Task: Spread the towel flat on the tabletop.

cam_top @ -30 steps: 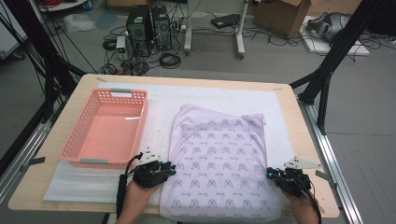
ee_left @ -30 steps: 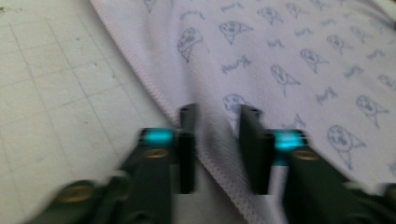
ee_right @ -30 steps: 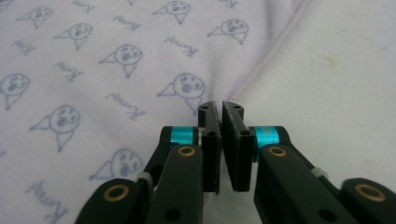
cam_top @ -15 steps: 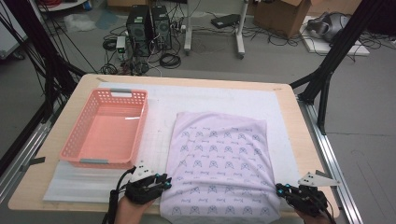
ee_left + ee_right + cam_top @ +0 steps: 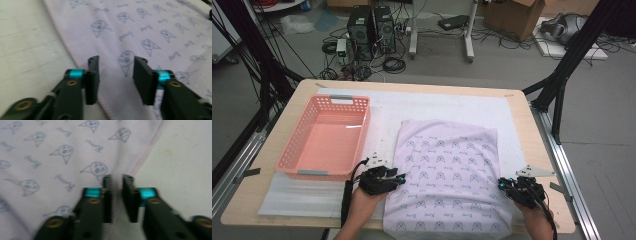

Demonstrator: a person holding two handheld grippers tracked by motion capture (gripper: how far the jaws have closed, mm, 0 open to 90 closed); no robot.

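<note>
A pale lilac cloth [image 5: 447, 165] printed with small blue faces lies flat on the white mat [image 5: 437, 102], and its near edge hangs over the table front. My left gripper [image 5: 399, 177] rests at the cloth's left edge. In the left gripper view its jaws [image 5: 116, 75] have just been opening and stand apart over the cloth [image 5: 150, 30] without pressing it. My right gripper [image 5: 503, 184] is at the cloth's right edge. Its jaws [image 5: 117, 195] have just been closing and pinch the stitched hem of the cloth [image 5: 50, 150].
A pink plastic basket [image 5: 342, 98] stands on the left of the mat, just beyond the left gripper. The wooden table [image 5: 524, 130] has a bare margin on the right. Black frame posts flank the table, and computers and cables sit on the floor beyond it.
Both hands drew back toward the table front, then came forward again. The cloth slid a little toward the front and its bunched far edge flattened. The left jaws opened.
</note>
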